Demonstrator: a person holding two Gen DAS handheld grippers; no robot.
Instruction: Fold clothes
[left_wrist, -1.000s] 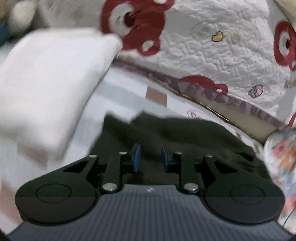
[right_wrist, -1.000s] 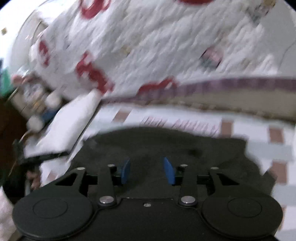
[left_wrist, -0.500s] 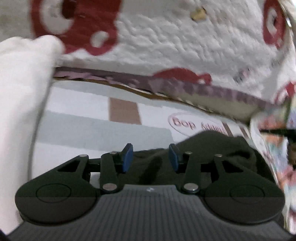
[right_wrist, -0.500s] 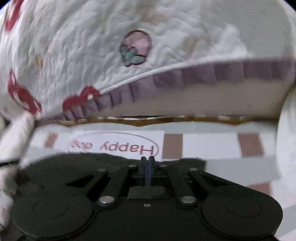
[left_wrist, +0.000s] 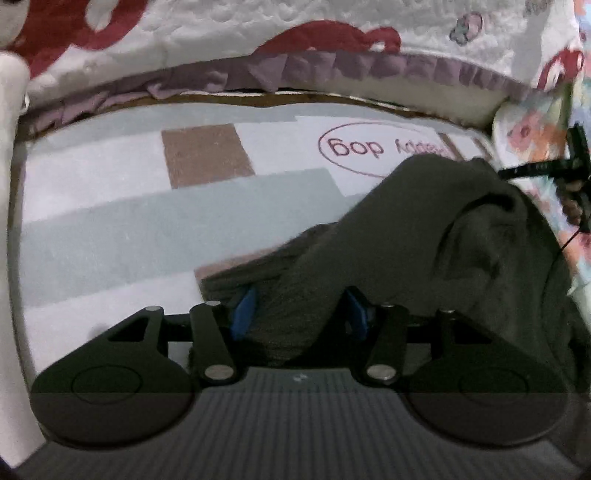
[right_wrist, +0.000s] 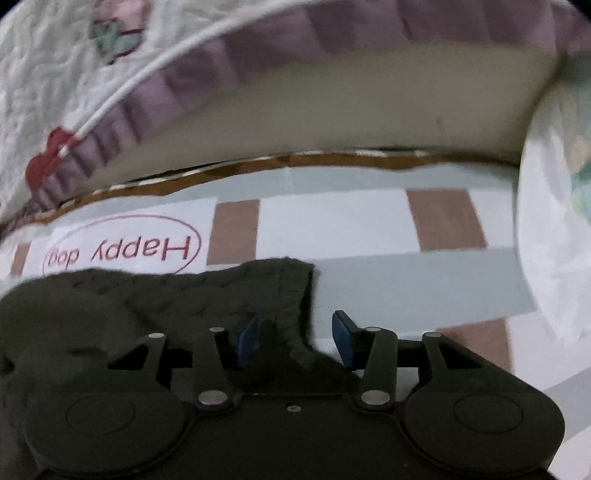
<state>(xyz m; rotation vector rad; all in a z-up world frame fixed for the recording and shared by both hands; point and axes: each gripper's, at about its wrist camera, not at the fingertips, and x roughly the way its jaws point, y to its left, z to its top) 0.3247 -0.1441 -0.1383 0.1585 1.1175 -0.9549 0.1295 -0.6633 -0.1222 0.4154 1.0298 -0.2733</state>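
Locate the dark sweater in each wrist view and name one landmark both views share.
Left wrist view: the dark sweater fills the lower right, running down between the open left gripper.
Right wrist view: the sweater lies lower left, its ribbed edge between the open right gripper.
Shared landmark: the oval "Happy dog" print on the checked sheet.

The left gripper (left_wrist: 301, 314) has its two blue pads wide apart with dark cloth lying between the jaws, and the right gripper (right_wrist: 295, 338) also stands with its jaws spread, a knitted edge of the cloth reaching in between them near its left pad.
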